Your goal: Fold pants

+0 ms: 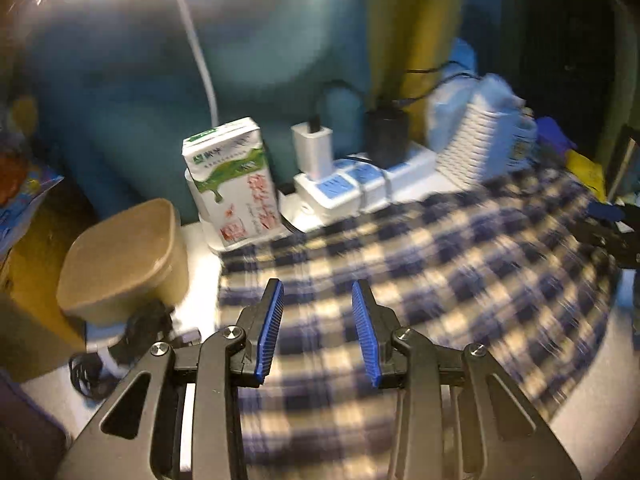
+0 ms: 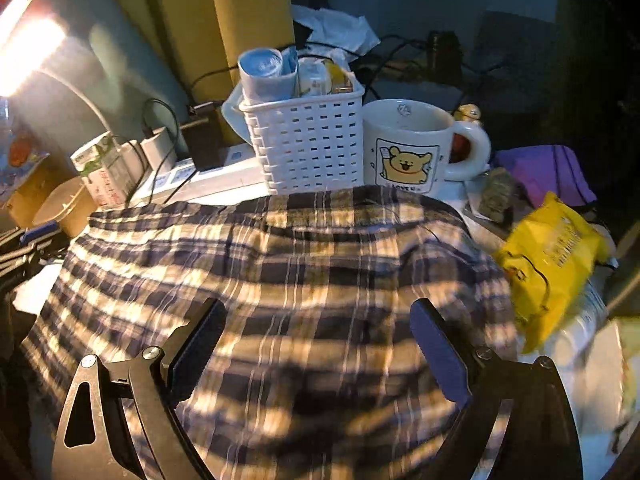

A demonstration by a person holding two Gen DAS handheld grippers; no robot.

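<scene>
So the plaid pants [image 1: 420, 248] are seen spread flat across the white tabletop [image 1: 200, 256], filling the lower and right part of the left wrist frame and most of the lower half of the right wrist frame [image 2: 288, 280]. Some motion blur is noticed over the fabric in both views.

The left gripper [image 1: 318, 328] is held low over the cloth at bottom centre, its blue-padded jaws parted with nothing between them. The right gripper [image 2: 318, 354] is spread even wider at the bottom of its own frame, also empty, with the plaid visible in the gap. Whether either one is touching the fabric can't really be told.

Behind the pants, clutter is lined up along the back. A milk carton [image 1: 232, 180] is stood upright at centre-left of the left view, with a tan lidded container [image 1: 120, 256] just beside it at lower left and a white power strip [image 1: 360, 180] with chargers plugged in to its right. A white perforated basket [image 2: 308, 144] is seen at upper centre of the right view, touching the pants' far edge, and a bear mug [image 2: 412, 148] is parked right next to it. A yellow snack bag [image 2: 552, 264] is found at the right edge, near the fabric.
</scene>
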